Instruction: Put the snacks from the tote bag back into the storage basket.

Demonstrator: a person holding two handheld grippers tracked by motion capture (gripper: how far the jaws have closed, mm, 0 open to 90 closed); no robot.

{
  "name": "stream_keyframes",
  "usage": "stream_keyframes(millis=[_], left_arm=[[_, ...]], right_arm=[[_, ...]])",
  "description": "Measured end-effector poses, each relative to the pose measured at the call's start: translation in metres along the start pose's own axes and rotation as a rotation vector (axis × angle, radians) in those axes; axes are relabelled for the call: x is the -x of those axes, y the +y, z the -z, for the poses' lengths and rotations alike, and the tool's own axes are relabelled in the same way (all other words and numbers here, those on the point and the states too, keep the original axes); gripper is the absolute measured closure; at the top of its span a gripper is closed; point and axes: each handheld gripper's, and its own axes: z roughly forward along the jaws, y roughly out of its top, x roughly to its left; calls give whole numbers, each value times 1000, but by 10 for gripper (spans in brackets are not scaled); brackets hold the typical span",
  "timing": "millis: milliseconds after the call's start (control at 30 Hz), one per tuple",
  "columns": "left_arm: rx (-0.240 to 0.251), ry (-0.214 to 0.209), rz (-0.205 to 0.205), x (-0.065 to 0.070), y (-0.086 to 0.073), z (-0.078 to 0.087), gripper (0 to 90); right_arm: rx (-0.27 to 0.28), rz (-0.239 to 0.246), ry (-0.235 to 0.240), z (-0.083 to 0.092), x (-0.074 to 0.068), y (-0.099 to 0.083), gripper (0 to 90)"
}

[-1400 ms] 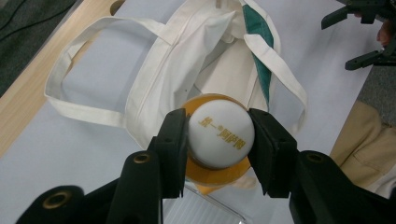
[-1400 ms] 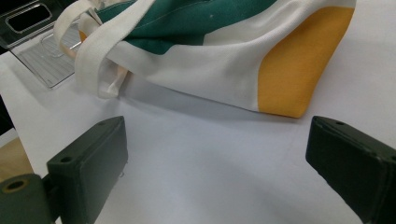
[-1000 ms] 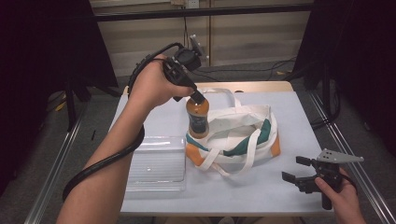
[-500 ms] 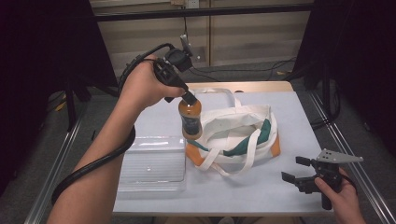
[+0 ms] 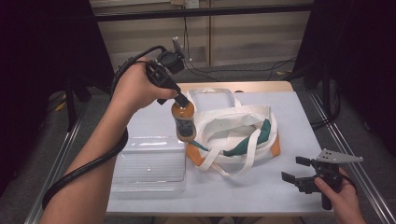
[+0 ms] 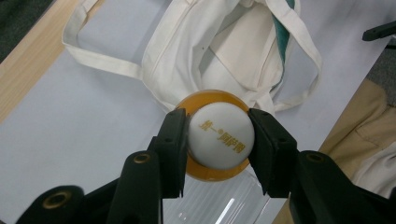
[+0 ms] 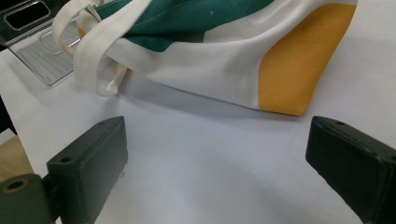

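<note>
The bottle (image 5: pixel 183 121) is an amber container with a white cap (image 6: pixel 220 135) bearing gold printed characters. It hangs upright above the desk (image 5: pixel 289 116), at the left edge of the tote bag (image 5: pixel 238 135) and just beyond the far right corner of the clear tray (image 5: pixel 148 163). Whether its base touches the desk cannot be told.

The left gripper (image 5: pixel 180 99) grips the bottle from above. In the left gripper view, its two black jaws press against opposite sides of the white cap, with the amber shoulder of the bottle visible around the cap. The left hand (image 5: pixel 133 88) holds the gripper body, and a thick black cable (image 5: pixel 84 170) runs along the forearm.

The tote bag lies on the desk, white with green (image 7: pixel 196 23) and orange (image 7: pixel 299 56) panels; its white straps (image 5: pixel 212 93) spread over the desk surface. The clear tray rests flat on the near left part of the desk, close to the bag.

The right gripper (image 5: pixel 299 175) sits at the near right edge of the desk, held by the right hand (image 5: pixel 338 193), well apart from the bottle. Its jaws stand wide apart and hold nothing; in the right gripper view (image 7: pixel 210 172), the bag's orange end lies beyond them.
</note>
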Motion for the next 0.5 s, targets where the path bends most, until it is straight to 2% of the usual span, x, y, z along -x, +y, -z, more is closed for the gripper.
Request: stream_keyframes(millis=[67, 100, 333, 500], left_arm=[[-2, 0, 2, -1, -2, 1, 592], [14, 5, 10, -2, -4, 0, 593], [-3, 6, 13, -5, -11, 2, 592], [-5, 4, 32, -8, -15, 1, 593]], right_arm=[[0, 1, 0, 0, 0, 0, 55], [-2, 0, -2, 0, 0, 0, 55], [-5, 7, 2, -1, 0, 0, 55], [-6, 9, 3, -1, 0, 0, 55]])
